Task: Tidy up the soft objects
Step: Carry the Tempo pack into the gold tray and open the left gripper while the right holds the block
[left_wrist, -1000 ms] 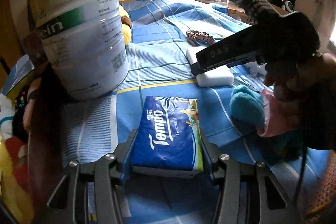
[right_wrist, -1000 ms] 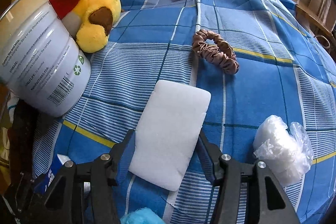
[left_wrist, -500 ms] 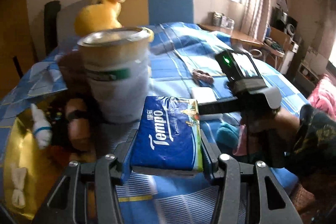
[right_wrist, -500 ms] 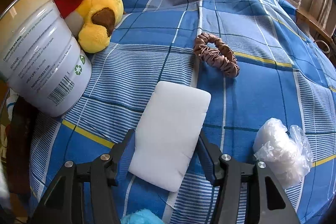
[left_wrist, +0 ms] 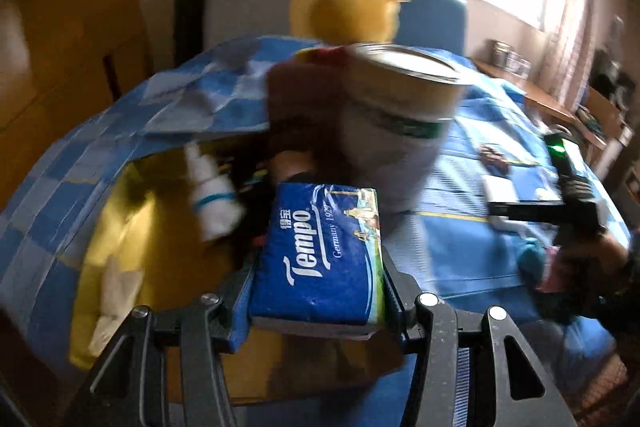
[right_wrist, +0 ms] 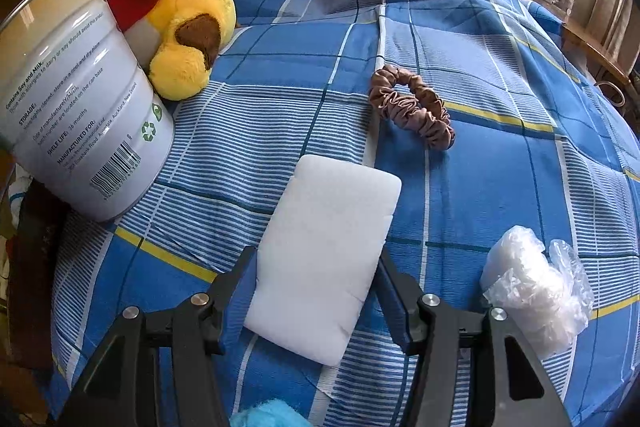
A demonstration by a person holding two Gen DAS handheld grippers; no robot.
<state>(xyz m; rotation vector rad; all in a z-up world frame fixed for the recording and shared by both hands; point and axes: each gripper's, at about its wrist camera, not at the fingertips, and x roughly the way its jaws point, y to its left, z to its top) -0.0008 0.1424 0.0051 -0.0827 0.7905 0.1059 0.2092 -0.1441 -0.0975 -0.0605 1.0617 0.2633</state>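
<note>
The left gripper (left_wrist: 318, 287) has its jaws clamped on the two long sides of a blue tissue pack (left_wrist: 320, 255), held in the air. The pack's long axis runs away from the camera, its print reading from near to far; its near end is cut off by the jaws. Below and left of it lies a yellow bag (left_wrist: 120, 227), blurred, with a white sock (left_wrist: 214, 199) in it. Beyond the pack stands a tin (left_wrist: 396, 131), smeared by motion, with a yellow plush (left_wrist: 356, 11) behind it.

The right gripper (right_wrist: 318, 291) has its jaws against the long sides of a white sponge (right_wrist: 324, 255) that lies on the bed (right_wrist: 500, 167); whether they press it cannot be told. The sponge's long axis points away, leaning slightly right. Right of it sits a crumpled plastic bag (right_wrist: 536, 283). Farther off lies a brown scrunchie (right_wrist: 412, 105). At the far left the tin (right_wrist: 80, 99) tilts, partly cut off, the plush (right_wrist: 172, 7) leaning against it. A blue fuzzy thing (right_wrist: 268, 415) at the near edge is mostly out of frame.
</note>
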